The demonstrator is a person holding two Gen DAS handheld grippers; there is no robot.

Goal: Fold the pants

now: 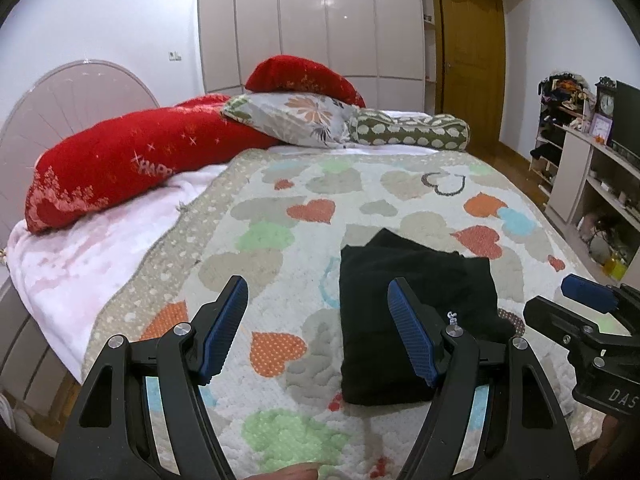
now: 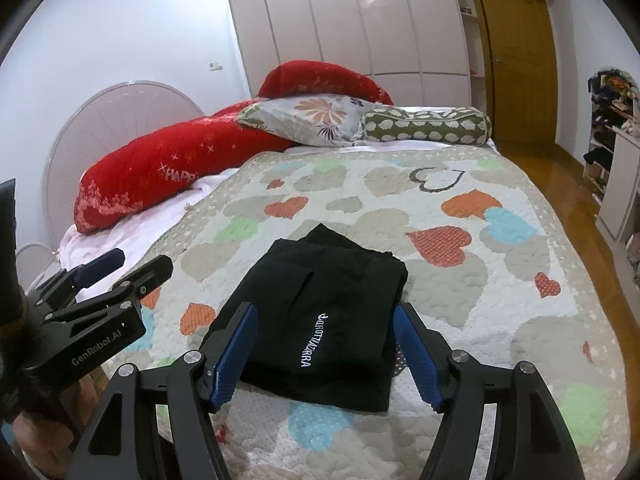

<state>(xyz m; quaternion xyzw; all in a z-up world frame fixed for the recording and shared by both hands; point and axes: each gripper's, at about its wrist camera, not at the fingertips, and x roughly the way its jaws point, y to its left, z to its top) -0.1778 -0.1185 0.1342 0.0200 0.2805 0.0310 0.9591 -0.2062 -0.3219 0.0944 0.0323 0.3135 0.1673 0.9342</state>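
The black pants lie folded into a compact rectangle on the heart-patterned quilt, white lettering on top. They also show in the left wrist view, right of centre. My right gripper is open and empty, held above the near edge of the bundle, one finger on either side. My left gripper is open and empty, to the left of the pants, its right finger over their left part. Each gripper shows at the edge of the other's view.
Red pillows, a floral pillow and a green bolster lie at the bed's head. A wardrobe and wooden door stand behind. Shelves line the right wall.
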